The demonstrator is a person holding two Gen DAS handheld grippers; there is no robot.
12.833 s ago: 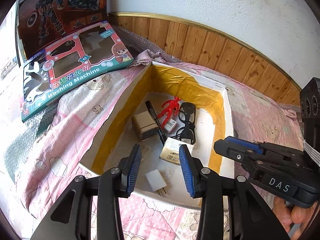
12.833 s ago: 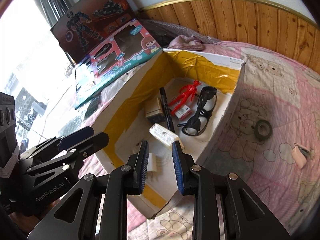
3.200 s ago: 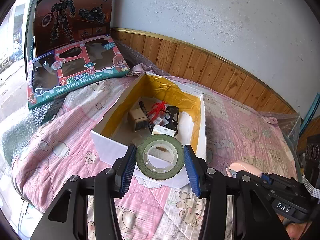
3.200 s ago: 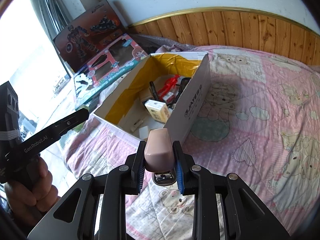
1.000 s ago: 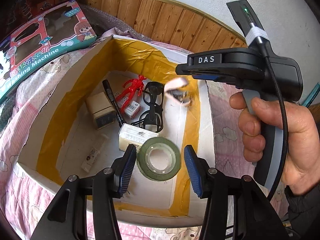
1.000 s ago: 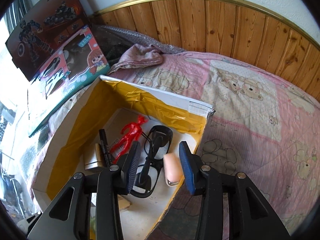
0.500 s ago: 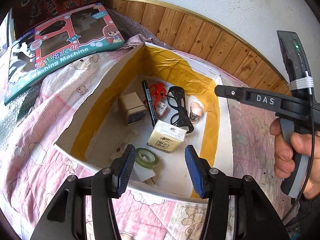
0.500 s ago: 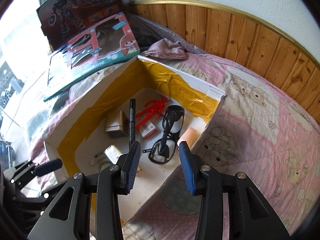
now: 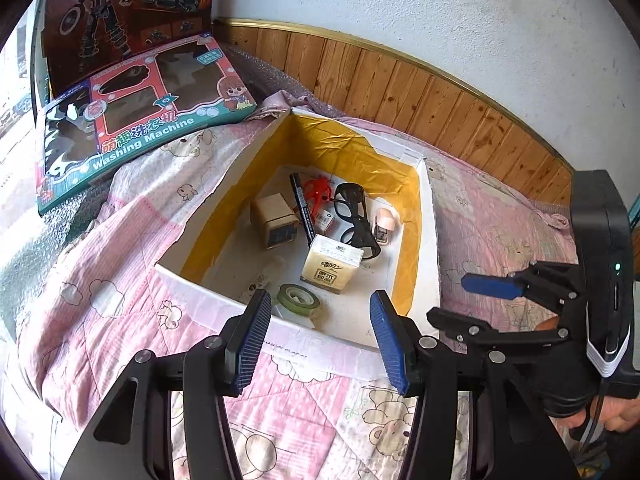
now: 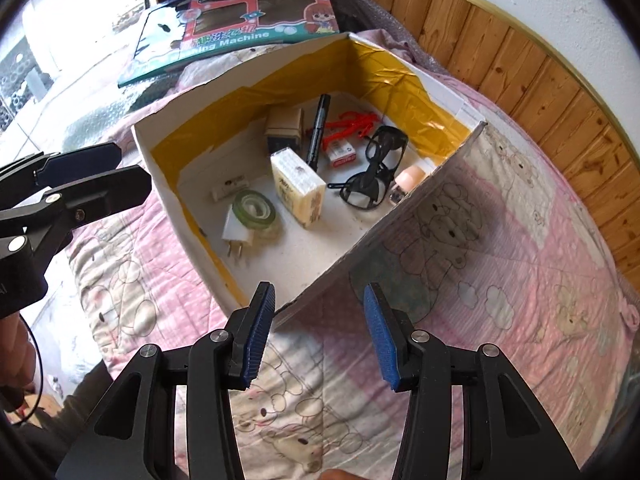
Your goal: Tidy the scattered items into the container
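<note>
Pink cartoon-print bedding (image 9: 120,248) covers the surface, with wood panelling behind it and a toy washing-machine box (image 9: 136,120) lying far off to the left. Both tongs are spread wide and carry nothing: the left gripper (image 9: 320,340) hangs just short of the near wall of the cardboard box (image 9: 424,240), and the right gripper (image 10: 318,336) hangs over its near corner. Ahead of the tongs, inside the box, lie the green tape roll (image 10: 255,208), white plug (image 10: 237,236), tissue pack (image 9: 332,264), black glasses (image 10: 376,176), marker (image 9: 302,208), red figure (image 10: 352,124) and pink stapler (image 9: 385,222). No loose item shows on the bedding in either view, so the tidying looks finished or very nearly so; corners outside the pictures cannot be checked.
</note>
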